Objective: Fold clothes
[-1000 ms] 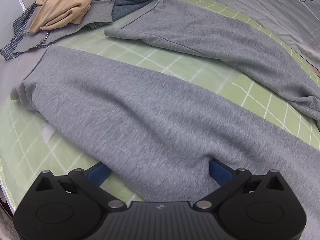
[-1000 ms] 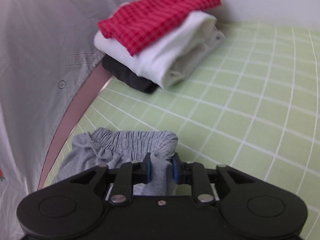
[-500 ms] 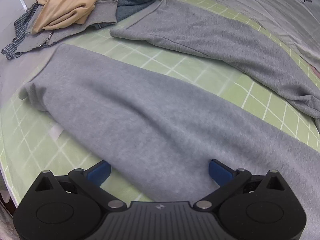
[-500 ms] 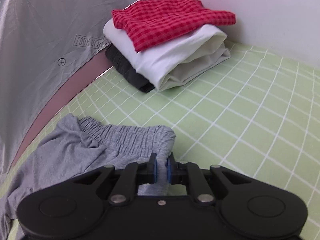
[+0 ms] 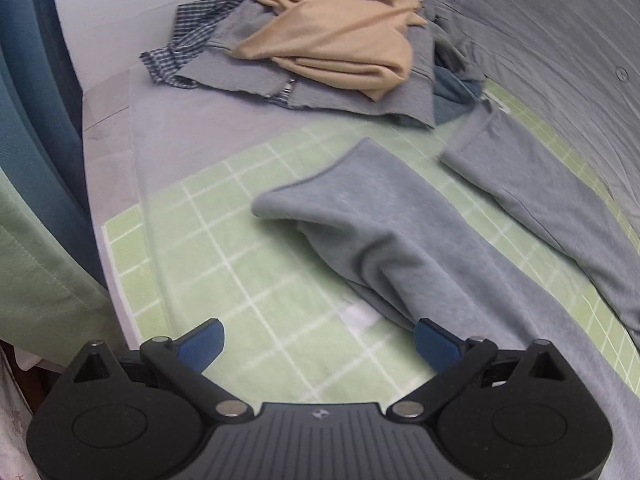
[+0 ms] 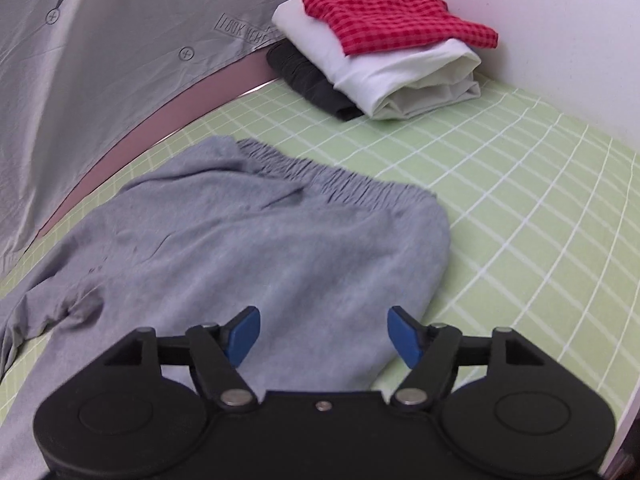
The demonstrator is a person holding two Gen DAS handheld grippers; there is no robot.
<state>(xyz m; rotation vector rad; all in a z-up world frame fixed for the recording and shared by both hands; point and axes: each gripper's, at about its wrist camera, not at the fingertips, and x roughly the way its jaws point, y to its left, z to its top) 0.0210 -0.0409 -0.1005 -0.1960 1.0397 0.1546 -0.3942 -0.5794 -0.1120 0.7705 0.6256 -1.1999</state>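
Observation:
Grey sweatpants lie spread on the green checked sheet [image 5: 224,248]. In the left wrist view the near leg [image 5: 400,248] ends in a hem [image 5: 280,204], and the far leg [image 5: 540,184] lies beyond it. My left gripper [image 5: 318,344] hovers over the sheet beside the near leg. Its jaws are wide and closing slightly, with only sheet between them, and its right finger [image 5: 434,346] is at the leg's edge. In the right wrist view the elastic waistband [image 6: 340,184] lies flat. My right gripper [image 6: 324,336] is above the seat fabric, its jaws opening and not pressing on the cloth.
A heap of unfolded clothes [image 5: 332,36], beige on grey and striped, lies at the far end. A folded stack [image 6: 380,52], red check on white on dark, stands by the wall. A grey quilt [image 6: 100,60] borders the sheet. Curtains [image 5: 36,200] hang at the left.
My right gripper has let go of the waistband and drawn back from it. My left gripper has swung along the near leg to its hem end, and that leg now shows a fold.

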